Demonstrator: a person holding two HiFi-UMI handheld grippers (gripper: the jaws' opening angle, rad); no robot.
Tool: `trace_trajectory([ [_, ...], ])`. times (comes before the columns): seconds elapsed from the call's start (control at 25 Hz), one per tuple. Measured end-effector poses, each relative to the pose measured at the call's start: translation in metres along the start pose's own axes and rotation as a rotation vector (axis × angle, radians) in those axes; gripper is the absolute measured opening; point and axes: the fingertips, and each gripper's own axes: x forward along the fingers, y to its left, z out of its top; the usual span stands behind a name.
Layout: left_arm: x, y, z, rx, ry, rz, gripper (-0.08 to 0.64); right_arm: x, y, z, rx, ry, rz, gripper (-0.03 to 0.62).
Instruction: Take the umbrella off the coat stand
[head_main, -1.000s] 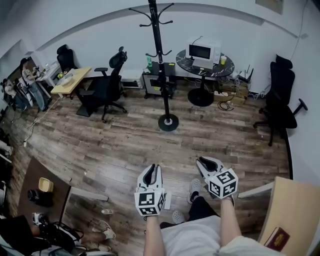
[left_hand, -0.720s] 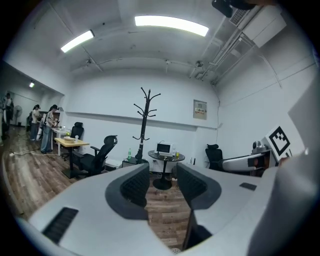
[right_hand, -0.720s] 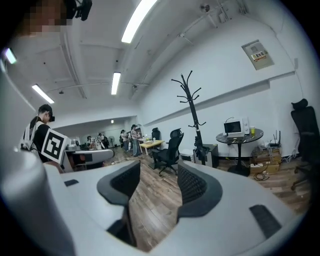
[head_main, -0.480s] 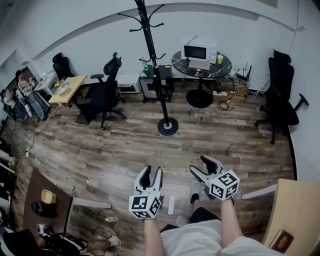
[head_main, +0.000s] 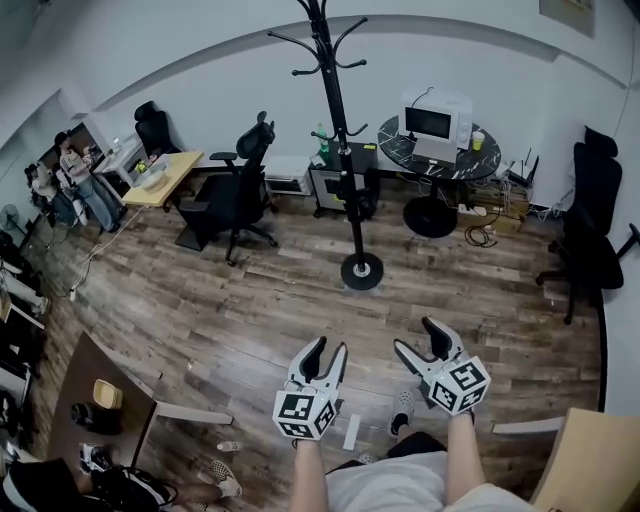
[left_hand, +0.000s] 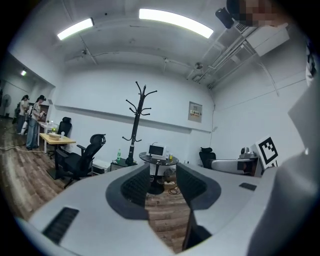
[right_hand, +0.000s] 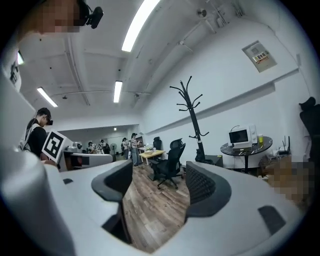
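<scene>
The black coat stand (head_main: 340, 130) rises from a round base on the wood floor (head_main: 250, 320), well ahead of both grippers. A dark, slim folded umbrella (head_main: 346, 185) seems to hang along its lower pole; in the left gripper view the umbrella (left_hand: 131, 151) shows as a thicker dark stretch of the stand (left_hand: 136, 120). The stand (right_hand: 192, 120) also shows in the right gripper view. My left gripper (head_main: 328, 347) and right gripper (head_main: 416, 336) point level toward the stand, side by side. Both have just been opening and stand open, with nothing between the jaws.
A black office chair (head_main: 235, 195) and a wooden desk (head_main: 165, 172) stand left of the stand. Behind it are a low cabinet (head_main: 325, 180) and a round black table (head_main: 475, 165) with a microwave (head_main: 437, 118). Another chair (head_main: 590, 235) is at right, people (head_main: 75, 170) far left.
Both grippers' jaws have spread from shut to open. The hands have shifted and the head view has swung, so the stand now sits a little lower and further right.
</scene>
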Motion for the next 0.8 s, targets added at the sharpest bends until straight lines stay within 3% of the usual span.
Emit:
trace_trajectory([
  [0.24,0.064,0.029,0.012,-0.003,0.005,0.033,0.164,0.046,-0.044,0.010,-0.020,0.026,0.048,0.328],
  [0.48,0.116,0.033,0.027,0.007,-0.030,0.025,0.164,0.072,-0.104,0.033,0.115,-0.072,0.045,0.328],
  [0.8,0.176,0.046,0.033,0.013,-0.034,0.082,0.164,0.103,-0.164,0.036,0.126,-0.059,0.065,0.291],
])
